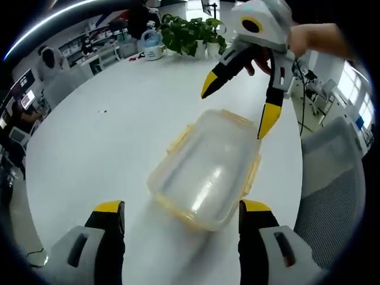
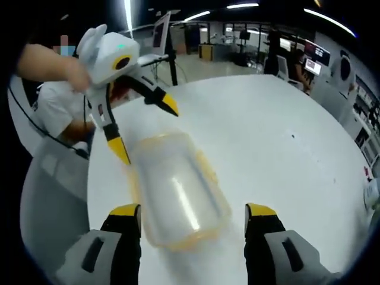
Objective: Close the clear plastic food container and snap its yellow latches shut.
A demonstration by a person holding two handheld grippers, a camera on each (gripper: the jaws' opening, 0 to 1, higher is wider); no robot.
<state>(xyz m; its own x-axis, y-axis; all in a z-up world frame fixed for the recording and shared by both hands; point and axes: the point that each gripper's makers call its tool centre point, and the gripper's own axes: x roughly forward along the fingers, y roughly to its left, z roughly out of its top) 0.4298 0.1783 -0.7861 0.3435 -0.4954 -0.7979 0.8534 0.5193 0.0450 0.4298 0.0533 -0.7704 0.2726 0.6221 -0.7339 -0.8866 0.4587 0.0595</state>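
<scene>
A: Where's the container (image 1: 205, 172)?

B: Flat on the white table (image 1: 107, 124), roughly mid-tabletop. Clear plastic, rounded-rectangle shape, slightly blurry. Lid looks to be sitting on top, glossy w/ a long streak of glare. Yellow latches (image 1: 178, 139) along the edges; can't tell if they're snapped down.

A: Left gripper (image 1: 181, 217)?

B: Spread wide, nothing in it. Grey plastic jaws w/ yellow tips, one each side of the container's near end, not touching it. In the right gripper view it comes in from the upper left (image 2: 145, 127), white body, black fingers w/ pointed yellow tips, one tip right at the container's far corner.

A: Right gripper (image 2: 193, 214)?

B: Same build, jaws wide apart, holding nothing; container's (image 2: 178, 190) near end sits between the tips. In the left gripper view it hangs over the far end (image 1: 237, 107), a hand (image 1: 309, 38) gripping it.

A: Table surface?

B: Smooth, matte white, round edge. Leafy plant (image 1: 193, 32) at the far side, grey mesh chair (image 1: 335, 184) beside the table.
</scene>
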